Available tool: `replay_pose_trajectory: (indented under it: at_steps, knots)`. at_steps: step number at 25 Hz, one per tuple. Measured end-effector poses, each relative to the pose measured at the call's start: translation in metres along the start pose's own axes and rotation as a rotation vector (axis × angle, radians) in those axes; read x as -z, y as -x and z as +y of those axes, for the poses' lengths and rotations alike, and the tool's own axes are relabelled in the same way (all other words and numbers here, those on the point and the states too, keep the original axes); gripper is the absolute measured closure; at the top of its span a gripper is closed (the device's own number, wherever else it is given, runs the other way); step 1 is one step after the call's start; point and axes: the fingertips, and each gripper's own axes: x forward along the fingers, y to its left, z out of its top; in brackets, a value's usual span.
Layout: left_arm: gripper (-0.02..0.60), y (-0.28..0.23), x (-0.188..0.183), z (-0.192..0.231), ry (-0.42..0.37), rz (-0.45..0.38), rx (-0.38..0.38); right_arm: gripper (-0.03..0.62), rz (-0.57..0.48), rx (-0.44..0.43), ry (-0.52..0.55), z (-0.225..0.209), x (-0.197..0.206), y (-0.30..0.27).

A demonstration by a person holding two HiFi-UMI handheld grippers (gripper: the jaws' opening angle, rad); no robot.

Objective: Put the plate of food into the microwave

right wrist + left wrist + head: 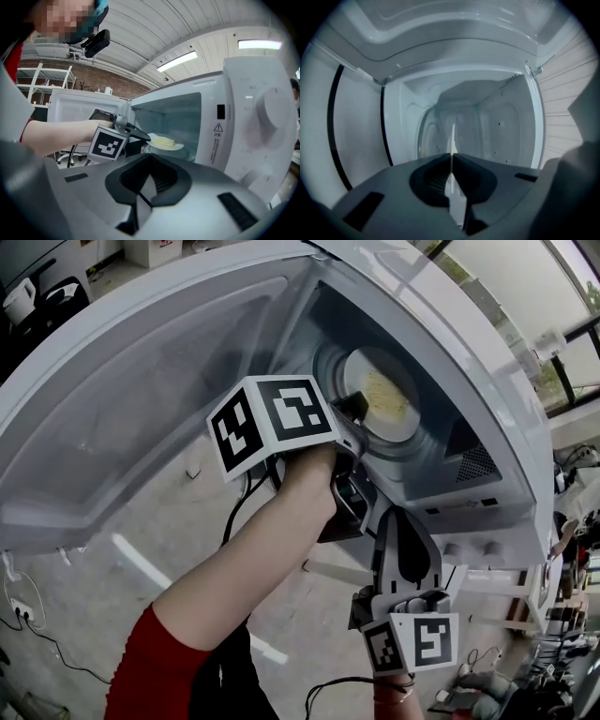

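The white microwave [469, 352] stands with its door [141, 409] swung open to the left. My left gripper [352, 411] reaches into the cavity, shut on the near rim of a white plate [394, 418] carrying yellow food [382, 395]. In the left gripper view the plate [453, 136] shows edge-on between the jaws of the left gripper [452, 157]. The right gripper view shows the plate [174, 146] just above the glass turntable; I cannot tell whether they touch. My right gripper [401, 519] hangs below the opening, shut and empty, and it [149, 161] faces the cavity.
The control panel with a round knob [269, 112] is right of the opening. The open door blocks the left side. Cables [37, 634] lie on the floor below. White shelving [47, 77] stands behind the person.
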Motion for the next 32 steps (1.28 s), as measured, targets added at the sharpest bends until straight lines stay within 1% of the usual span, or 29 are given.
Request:
replay_pose_trajectory:
  at_steps: [8,12,17,22,29,31,32]
  knots:
    - [0.557,-0.011,-0.007,0.004,-0.016,0.017,-0.043,0.582,-0.003,-0.001,0.009,-0.001,-0.007,-0.007]
    - [0.557,-0.015,-0.006,0.003,-0.057,0.043,-0.078,0.582,0.002,0.002,0.004,-0.002,-0.010,-0.011]
    - [0.557,-0.020,-0.002,0.003,-0.108,0.072,-0.150,0.582,-0.002,0.001,0.006,-0.004,-0.014,-0.010]
    - [0.557,-0.027,0.000,0.003,-0.201,0.086,-0.212,0.582,-0.011,0.009,0.012,-0.009,-0.021,-0.007]
    - [0.557,-0.033,-0.008,0.002,-0.385,0.098,-0.297,0.582,-0.017,0.018,0.013,-0.018,-0.027,-0.007]
    - [0.554,-0.035,-0.012,0.002,-0.432,0.096,-0.310,0.582,-0.014,0.017,0.013,-0.019,-0.026,-0.009]
    - [0.551,-0.037,-0.015,-0.001,-0.457,0.083,-0.304,0.582,-0.012,0.016,0.013,-0.019,-0.025,-0.010]
